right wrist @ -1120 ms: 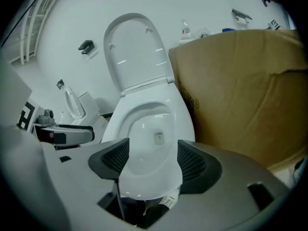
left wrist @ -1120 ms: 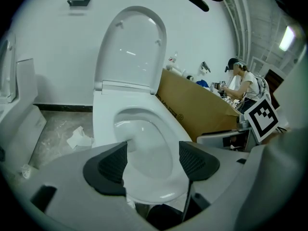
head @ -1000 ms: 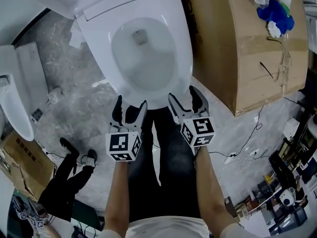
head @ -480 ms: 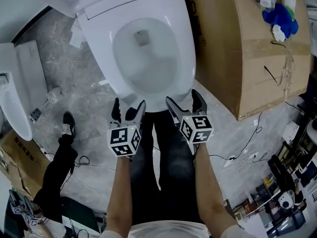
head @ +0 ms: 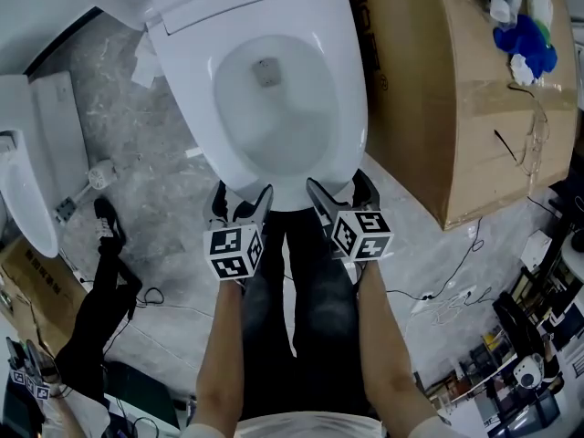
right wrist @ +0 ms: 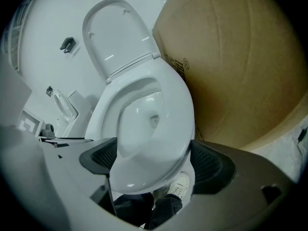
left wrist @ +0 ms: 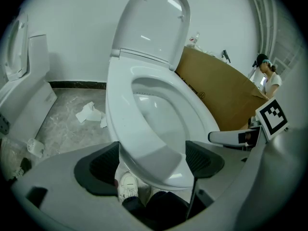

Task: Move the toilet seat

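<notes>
The white oval plastic toilet seat (head: 350, 126) is found lowered flat on the white ceramic bowl (head: 269, 108) at 12 o'clock, with the white hinged lid (left wrist: 154, 23) raised upright behind it. The left hand-held gripper (head: 242, 199) and the right hand-held gripper (head: 339, 188) are held side by side at the seat's front edge, at 6 o'clock of the bowl. The jaws of both have just been opening and are recorded spread wide. The seat's front lip is seen in line between each pair, with the pads clear of it, so nothing is gripped. The principal risk is judged to be slippage: the glossy, rounded lip could escape the pads if only its edge is caught, and the seat would be dropped hard onto the bowl. The hinges could be twisted if the two sides are lifted unevenly, and the bowl rim could be pinched along with the seat if the jaws are pushed too deep. No raised surface is involved; the work is done over a grey marbled stone floor (head: 155, 181). Crumpled white paper scraps (left wrist: 89, 112) are noted on it at 11 o'clock and thin loose cables (head: 447, 295) at 4 o'clock, a trip hazard. A large brown cardboard box (head: 456, 89) is set close against the toilet at 2 o'clock. A second white toilet (head: 27, 181) is noted at 9 o'clock and a bystander in dark trousers (head: 100, 308) at 8 o'clock.
</notes>
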A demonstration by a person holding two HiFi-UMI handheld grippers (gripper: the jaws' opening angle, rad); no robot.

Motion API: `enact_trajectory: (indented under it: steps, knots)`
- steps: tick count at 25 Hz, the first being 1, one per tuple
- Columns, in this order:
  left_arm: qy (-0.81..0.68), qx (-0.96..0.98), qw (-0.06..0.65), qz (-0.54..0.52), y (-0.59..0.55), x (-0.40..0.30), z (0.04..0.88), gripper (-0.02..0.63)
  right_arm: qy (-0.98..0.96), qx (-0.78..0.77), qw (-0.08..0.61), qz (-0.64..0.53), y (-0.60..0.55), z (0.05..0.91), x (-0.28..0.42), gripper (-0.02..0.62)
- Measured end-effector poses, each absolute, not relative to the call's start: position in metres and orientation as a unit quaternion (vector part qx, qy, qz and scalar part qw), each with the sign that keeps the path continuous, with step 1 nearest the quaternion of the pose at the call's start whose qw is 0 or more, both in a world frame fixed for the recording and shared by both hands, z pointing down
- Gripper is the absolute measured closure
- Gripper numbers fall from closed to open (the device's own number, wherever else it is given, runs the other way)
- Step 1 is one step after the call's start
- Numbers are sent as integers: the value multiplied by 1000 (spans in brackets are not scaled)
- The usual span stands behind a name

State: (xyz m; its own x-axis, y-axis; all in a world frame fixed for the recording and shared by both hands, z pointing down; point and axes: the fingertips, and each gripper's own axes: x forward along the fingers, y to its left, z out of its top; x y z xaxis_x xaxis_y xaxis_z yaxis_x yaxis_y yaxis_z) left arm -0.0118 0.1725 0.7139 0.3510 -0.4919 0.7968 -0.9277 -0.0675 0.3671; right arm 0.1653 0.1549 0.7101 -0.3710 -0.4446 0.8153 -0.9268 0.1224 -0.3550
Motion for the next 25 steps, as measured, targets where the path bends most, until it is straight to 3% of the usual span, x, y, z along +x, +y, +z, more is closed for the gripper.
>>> enact_trajectory:
  steps: [25]
  knots:
    - [-522, 685, 460, 218, 170, -14, 702, 189, -704, 480, 240, 466, 153, 696, 165, 150]
